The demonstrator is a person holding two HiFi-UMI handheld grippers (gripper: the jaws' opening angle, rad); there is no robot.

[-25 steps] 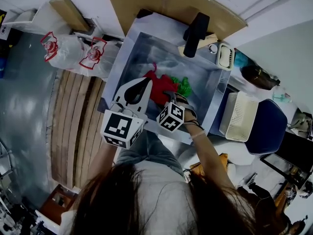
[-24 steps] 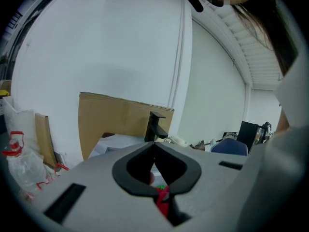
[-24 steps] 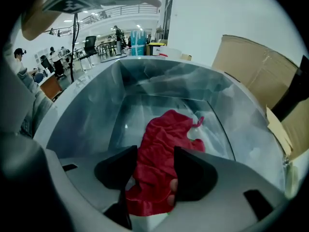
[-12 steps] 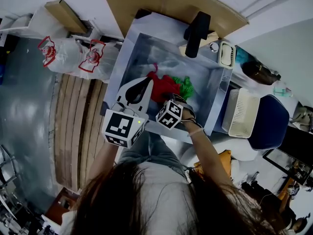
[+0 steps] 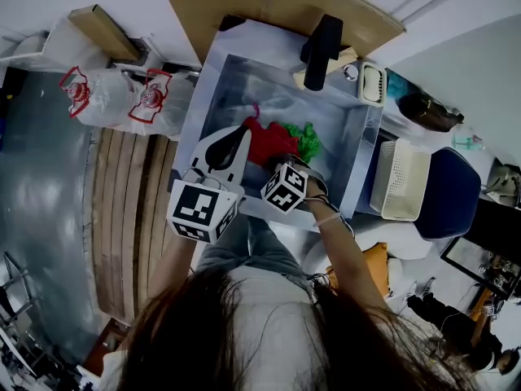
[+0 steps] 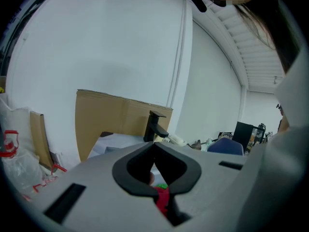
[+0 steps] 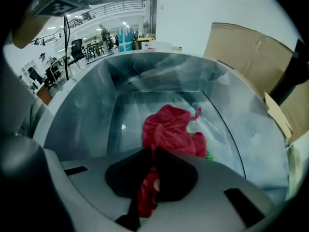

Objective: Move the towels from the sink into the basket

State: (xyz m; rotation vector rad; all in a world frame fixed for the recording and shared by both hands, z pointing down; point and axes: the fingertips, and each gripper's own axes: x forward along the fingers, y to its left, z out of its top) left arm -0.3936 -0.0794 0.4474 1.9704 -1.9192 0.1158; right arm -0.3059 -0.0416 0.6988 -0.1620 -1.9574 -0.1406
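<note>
**Supervisor:** Status of the right gripper [image 7: 150, 152]?

**Operator:** Its jaws had just been closing. I read them as clamped on a fold of the red towel [image 7: 169, 127], low in the sink [image 7: 87, 115].

**Supervisor:** Left gripper [image 6: 154, 146]?

**Operator:** Jaws together, nothing held.

**Supervisor:** Consequence?

**Operator:** I judged the grip made. The carry to the basket [image 5: 400, 182] was not yet done. The green towel [image 5: 308, 141] lay beside the red one.

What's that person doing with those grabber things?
A person is clearing towels out of a shiny metal sink. The right gripper's jaws have just been closing and now pinch the crumpled red towel. The left gripper is shut and empty. A green towel lies in the sink; the white plastic basket stands beside it.
</note>
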